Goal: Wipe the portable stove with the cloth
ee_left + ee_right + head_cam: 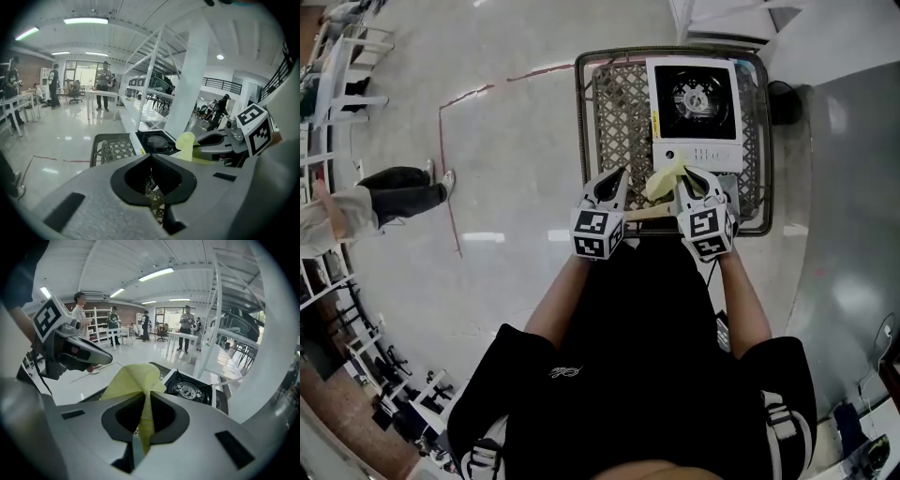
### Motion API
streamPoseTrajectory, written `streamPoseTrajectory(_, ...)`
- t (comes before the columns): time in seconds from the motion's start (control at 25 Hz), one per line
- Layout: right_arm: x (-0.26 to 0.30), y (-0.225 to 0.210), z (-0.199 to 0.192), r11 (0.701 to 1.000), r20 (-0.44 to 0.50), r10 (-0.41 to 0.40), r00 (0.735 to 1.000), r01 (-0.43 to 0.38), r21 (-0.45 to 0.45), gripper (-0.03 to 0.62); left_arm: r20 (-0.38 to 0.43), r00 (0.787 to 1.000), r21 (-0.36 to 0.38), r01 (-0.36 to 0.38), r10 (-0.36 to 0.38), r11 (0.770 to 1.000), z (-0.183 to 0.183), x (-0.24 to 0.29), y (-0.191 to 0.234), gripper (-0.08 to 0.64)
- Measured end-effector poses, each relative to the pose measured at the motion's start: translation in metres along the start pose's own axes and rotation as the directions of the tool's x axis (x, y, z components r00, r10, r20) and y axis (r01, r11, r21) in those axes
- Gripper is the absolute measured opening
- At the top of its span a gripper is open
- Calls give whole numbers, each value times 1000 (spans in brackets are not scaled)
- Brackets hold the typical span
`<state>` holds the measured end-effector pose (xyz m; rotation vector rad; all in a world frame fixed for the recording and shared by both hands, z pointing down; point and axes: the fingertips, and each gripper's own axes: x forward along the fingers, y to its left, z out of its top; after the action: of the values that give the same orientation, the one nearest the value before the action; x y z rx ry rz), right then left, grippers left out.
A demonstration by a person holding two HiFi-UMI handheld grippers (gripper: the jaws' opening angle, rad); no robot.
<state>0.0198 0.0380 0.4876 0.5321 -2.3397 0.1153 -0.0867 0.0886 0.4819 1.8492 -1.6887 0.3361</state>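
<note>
Both grippers are out in front of the person, side by side over the near edge of the black crate. The right gripper is clamped hard on the yellow cloth, with one fold pinched between the pads and the rest fanning up above the tips. The left gripper is pressed closed too, jaws together with nothing in them. The portable stove, white body and black burner top, sits on the right side of the crate. The cloth is right at its front control panel, though I can't tell whether it touches. A pale, glossy floor spreads all around.
</note>
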Motion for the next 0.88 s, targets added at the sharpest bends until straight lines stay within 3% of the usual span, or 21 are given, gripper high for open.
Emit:
streamPoseTrajectory(0.24,58,-13,-34,997,-71,61,996,-65,-49,17,-58,994,-81,-92,88,992,-15,32,16,17)
streamPoseTrajectory(0.44,89,-15,-56,995,-110,86,990,-90,-33,23,-103,989,-102,-118,108,988,-36,43,26,17)
streamPoseTrajectory(0.52,98,-12,-60,994,-118,98,988,-103,-31,123,-113,988,-109,-116,104,987,-41,48,31,17)
streamPoseTrajectory(0.68,110,0,-63,989,-143,122,982,-132,-62,237,-131,989,-111,-82,67,990,-47,56,35,17)
streamPoseTrajectory(0.88,121,14,-66,987,-182,119,976,-136,-85,287,-158,987,-86,-34,20,996,-48,62,41,17)
